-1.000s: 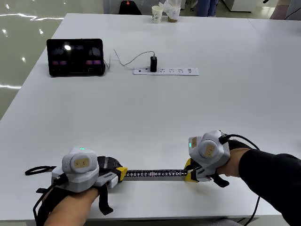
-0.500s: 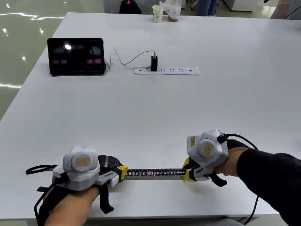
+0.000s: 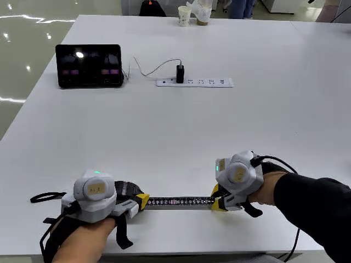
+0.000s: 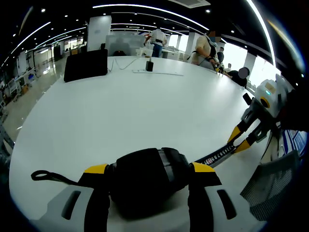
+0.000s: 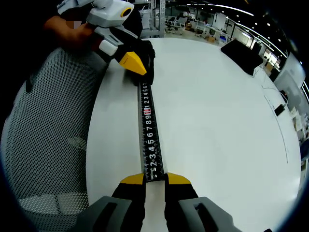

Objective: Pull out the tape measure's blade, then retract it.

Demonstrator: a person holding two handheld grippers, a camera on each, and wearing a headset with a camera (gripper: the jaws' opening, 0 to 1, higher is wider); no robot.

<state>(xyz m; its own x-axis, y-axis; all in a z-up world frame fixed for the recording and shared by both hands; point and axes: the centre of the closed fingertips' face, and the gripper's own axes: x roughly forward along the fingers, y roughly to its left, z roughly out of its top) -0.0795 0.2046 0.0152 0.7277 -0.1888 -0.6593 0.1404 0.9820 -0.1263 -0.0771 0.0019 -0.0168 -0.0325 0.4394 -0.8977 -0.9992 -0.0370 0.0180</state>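
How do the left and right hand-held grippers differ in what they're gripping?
The left hand-held gripper clamps the black case; the right hand-held gripper pinches the end of the blade. Left jaws stand wide around the case; right jaws are nearly closed on the thin blade. Both have yellow tips.

White table [image 3: 230, 126] — tablet [image 3: 89, 66], power strip [image 3: 194, 83], paper cup [image 3: 184, 16], tape measure [image 3: 126, 190].

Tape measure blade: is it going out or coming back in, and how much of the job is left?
Pulling out looks done: the blade stretches between the two grippers. In hand: the left gripper clamps the case, the right gripper pinches the blade's end, and the stretch is shorter than a second ago, so retracting seems under way. Left: the rest must go back in.
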